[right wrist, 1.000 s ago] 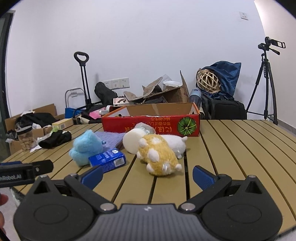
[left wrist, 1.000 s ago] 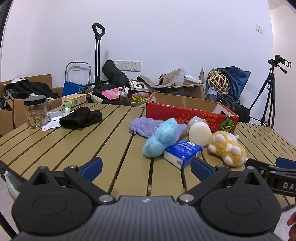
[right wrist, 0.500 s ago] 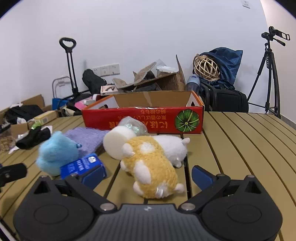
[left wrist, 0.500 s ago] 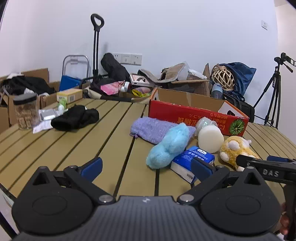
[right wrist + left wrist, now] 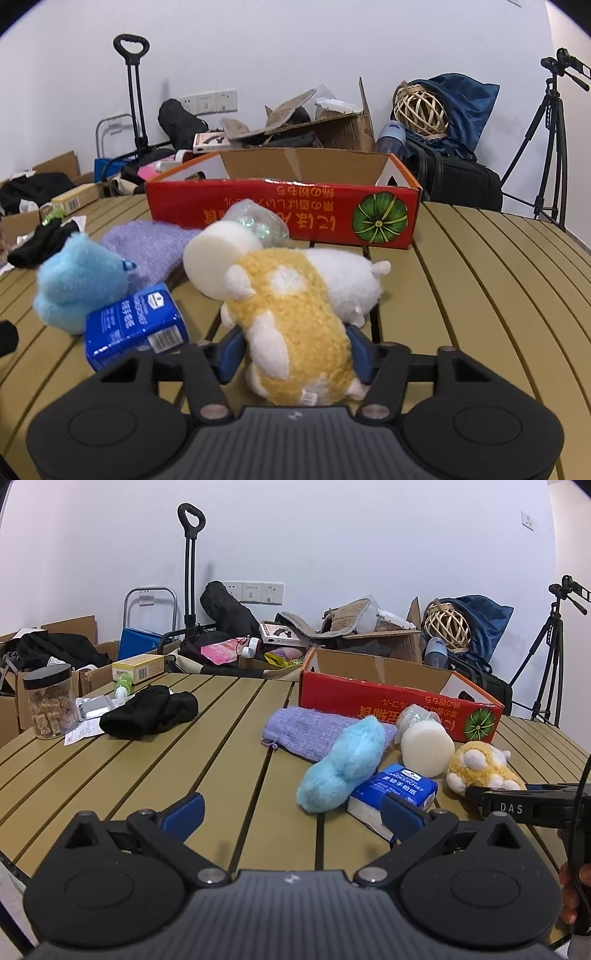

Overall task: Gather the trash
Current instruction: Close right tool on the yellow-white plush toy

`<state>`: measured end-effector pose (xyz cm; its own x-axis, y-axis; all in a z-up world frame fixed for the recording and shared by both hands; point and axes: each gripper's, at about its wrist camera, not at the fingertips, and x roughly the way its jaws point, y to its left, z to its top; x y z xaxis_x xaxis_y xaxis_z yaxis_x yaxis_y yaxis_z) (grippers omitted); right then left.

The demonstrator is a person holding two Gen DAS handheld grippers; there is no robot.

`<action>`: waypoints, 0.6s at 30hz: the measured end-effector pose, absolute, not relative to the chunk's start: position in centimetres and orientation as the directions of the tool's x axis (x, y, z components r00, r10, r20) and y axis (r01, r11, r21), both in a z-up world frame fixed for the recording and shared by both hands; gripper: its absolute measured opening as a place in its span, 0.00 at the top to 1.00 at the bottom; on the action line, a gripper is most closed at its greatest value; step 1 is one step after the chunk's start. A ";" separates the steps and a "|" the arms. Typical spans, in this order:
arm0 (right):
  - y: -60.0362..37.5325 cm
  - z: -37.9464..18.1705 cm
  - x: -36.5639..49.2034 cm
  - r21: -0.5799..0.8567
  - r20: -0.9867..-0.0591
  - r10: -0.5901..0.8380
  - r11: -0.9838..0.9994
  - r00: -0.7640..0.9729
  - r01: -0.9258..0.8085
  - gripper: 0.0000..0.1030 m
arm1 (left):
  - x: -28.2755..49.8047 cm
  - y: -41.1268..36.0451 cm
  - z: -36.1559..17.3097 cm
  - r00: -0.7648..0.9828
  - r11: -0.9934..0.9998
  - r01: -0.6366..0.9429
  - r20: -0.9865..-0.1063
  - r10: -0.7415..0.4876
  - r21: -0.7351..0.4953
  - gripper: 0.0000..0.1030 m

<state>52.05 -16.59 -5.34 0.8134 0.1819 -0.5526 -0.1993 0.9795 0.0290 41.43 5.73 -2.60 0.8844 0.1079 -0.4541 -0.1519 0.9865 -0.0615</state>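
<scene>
The yellow-and-white plush toy (image 5: 295, 325) lies on the slatted desk (image 5: 498, 295) in front of the red cardboard box (image 5: 280, 210), its far end resting against a white plush (image 5: 343, 280) and a pale foam cylinder (image 5: 218, 254), with a blue tissue pack (image 5: 133, 328) just to its left. The right gripper (image 5: 293, 354) has just been closing, and its blue pads now sit against both flanks of the toy's near end, pinching the soft body between them. By its look the toy is light, squashy and fuzzy, so it should give under the pads rather than resist; a hold across the thick middle of the body seems safer than one on a foot or ear, which could slip out or let the toy dangle and swing. Nothing here looks fragile, though lifting may drag the white plush or nudge the foam cylinder, since both touch it. The left gripper (image 5: 291, 810) hangs low over a bare part of the desk with its jaws spread wide and nothing between them, the tissue pack and a light-blue plush (image 5: 343, 764) lying just ahead of its right finger. The open red box looks like the likely place to drop collected things.
</scene>
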 end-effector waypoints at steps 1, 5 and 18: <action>-16.5 -5.3 52.0 0.020 -0.552 0.179 0.979 0.814 -0.201 0.48 | 41.4 5.8 -2.6 0.885 0.987 -0.150 -0.453 0.106 -0.062 0.00; -16.3 -5.2 51.4 0.005 -0.538 0.171 0.980 0.826 -0.199 0.54 | 41.3 5.6 -2.5 0.888 0.988 -0.141 -0.449 0.100 -0.060 0.00; -16.3 -4.3 47.7 0.018 -0.447 0.135 0.990 0.884 -0.142 0.56 | 40.8 6.1 -2.1 0.891 0.990 -0.118 -0.449 0.072 -0.074 0.00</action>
